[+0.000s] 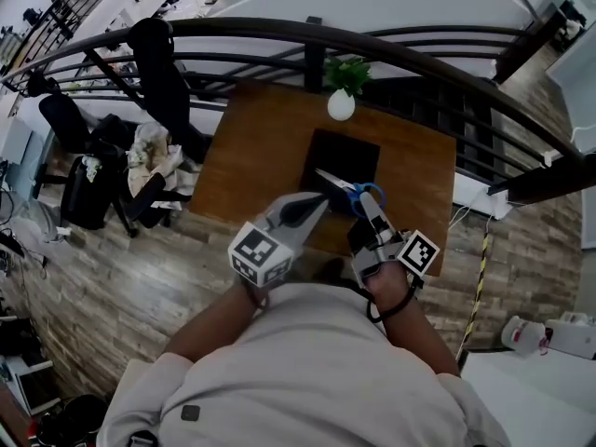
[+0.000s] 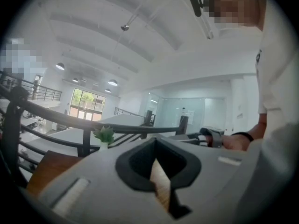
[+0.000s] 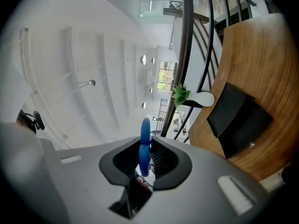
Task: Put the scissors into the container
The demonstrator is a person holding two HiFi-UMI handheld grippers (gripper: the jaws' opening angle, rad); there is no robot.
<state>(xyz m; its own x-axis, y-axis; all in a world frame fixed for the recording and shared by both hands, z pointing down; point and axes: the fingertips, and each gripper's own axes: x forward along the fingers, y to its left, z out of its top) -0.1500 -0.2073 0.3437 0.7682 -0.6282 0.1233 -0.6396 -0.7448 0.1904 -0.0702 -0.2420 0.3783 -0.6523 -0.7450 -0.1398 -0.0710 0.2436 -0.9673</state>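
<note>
Gripping the scissors by a blue handle loop, the right gripper is closing narrow, its pads pressing the plastic edge-on. The left gripper is showing only a thin sliver between its jaws, with nothing in it. In the head view it is hanging just beside the right one, near the blade side, and I can't tell whether it is touching the steel.

The scissors are riding in the air over the near edge of the black container on the wooden table, with the blades pointing out across it.

Handling, as I'm judging it:
- Light and rigid, with no flex to worry about.
- The handle plastic is looking smooth, so a one-loop pinch is probably letting the tool pivot in the pads.
- The free half may be swinging open at the hinge, and a hold nearer the pivot would be steadier.
- The tips are sharp, so I'd be lowering them flat rather than point-first.
- The container is looking rigid and open-topped, so a low release should be working fine.
</note>
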